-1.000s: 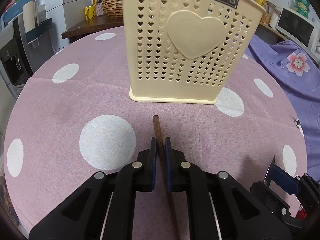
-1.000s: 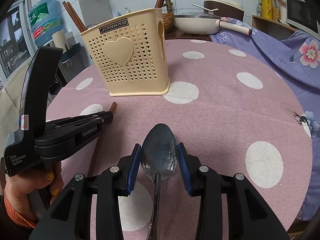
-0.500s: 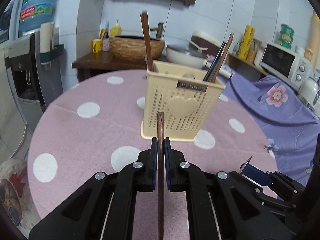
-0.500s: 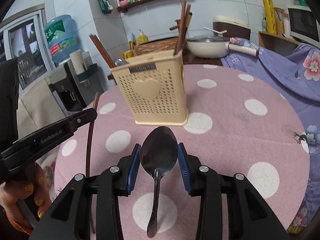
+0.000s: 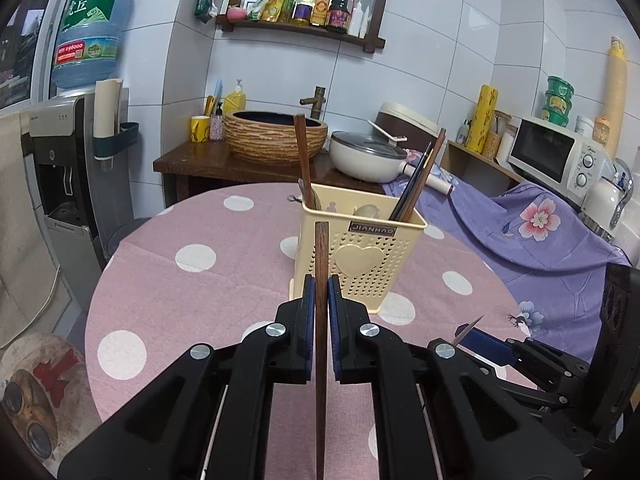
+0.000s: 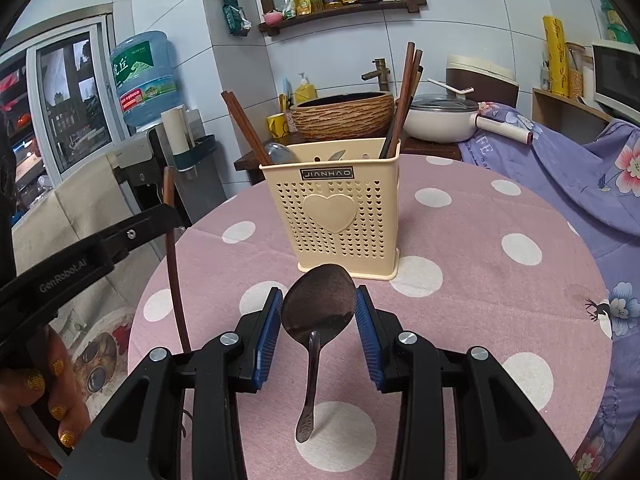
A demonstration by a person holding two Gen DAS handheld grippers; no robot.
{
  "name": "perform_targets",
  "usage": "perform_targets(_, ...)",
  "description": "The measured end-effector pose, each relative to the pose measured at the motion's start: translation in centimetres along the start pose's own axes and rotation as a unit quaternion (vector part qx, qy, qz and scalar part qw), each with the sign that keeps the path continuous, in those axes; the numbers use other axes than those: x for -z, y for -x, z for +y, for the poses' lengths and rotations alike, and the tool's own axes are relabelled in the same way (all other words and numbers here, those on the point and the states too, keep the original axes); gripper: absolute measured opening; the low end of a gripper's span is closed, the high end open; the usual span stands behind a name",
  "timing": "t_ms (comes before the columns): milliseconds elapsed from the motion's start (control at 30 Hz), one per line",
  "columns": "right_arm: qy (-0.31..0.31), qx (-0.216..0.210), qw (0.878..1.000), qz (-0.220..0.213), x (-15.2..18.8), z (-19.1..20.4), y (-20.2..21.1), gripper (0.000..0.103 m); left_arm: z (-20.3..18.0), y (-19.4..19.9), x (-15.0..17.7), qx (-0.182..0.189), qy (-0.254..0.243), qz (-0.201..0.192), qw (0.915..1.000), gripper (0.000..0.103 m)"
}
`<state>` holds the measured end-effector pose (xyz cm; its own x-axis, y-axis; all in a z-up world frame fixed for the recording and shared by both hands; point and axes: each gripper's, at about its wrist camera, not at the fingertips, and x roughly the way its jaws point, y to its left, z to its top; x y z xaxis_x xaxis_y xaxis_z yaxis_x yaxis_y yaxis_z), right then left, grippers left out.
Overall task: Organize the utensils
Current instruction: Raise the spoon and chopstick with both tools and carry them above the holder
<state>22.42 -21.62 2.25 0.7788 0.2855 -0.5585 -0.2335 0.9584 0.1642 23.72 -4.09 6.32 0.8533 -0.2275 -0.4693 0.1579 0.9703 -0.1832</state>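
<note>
Left wrist view: left gripper (image 5: 319, 322) clamped on chopstick (image 5: 321, 248); long free end could clip the holder (image 5: 362, 256) rim. Right gripper (image 6: 319, 322) pinches spoon (image 6: 318, 308) by its bowl edges only, so it may slip.

Bench (image 5: 208, 304): round, centre of the frame, covered by a pink cloth with white dots.
On it: cream perforated utensil holder (image 5: 360, 260), upright, centre right, holding chopsticks.
Right edge: purple floral cloth (image 5: 520, 232) draped over it.
</note>
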Motion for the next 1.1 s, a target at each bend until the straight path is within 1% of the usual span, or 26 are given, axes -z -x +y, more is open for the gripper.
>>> perform_targets(133,0.001,-0.001,1.0,-0.003,-0.3,0.2,0.1,0.036,0.1,0.9,-0.3,-0.002,0.0,-0.012,0.9999,0.007)
perform_targets(500,0.007,0.0,1.0,-0.012,-1.0,0.3,0.5,0.036,0.2,1.6,-0.8,0.014,0.001,-0.016,0.9998,0.007)
perform_targets(800,0.005,-0.016,1.0,-0.02,-2.4,0.2,0.9,0.036,0.2,2.1,-1.7,0.021,0.0,-0.023,0.9995,0.007)
perform_targets(967,0.008,-0.023,0.999,-0.042,-4.5,0.3,1.6,0.036,-0.1,2.7,-3.4,0.026,-0.007,-0.036,0.999,0.007)
perform_targets(1100,0.025,-0.017,0.997,-0.074,-7.4,0.7,2.2,0.036,-0.7,3.2,-6.5,0.047,-0.007,-0.046,0.9978,0.007)
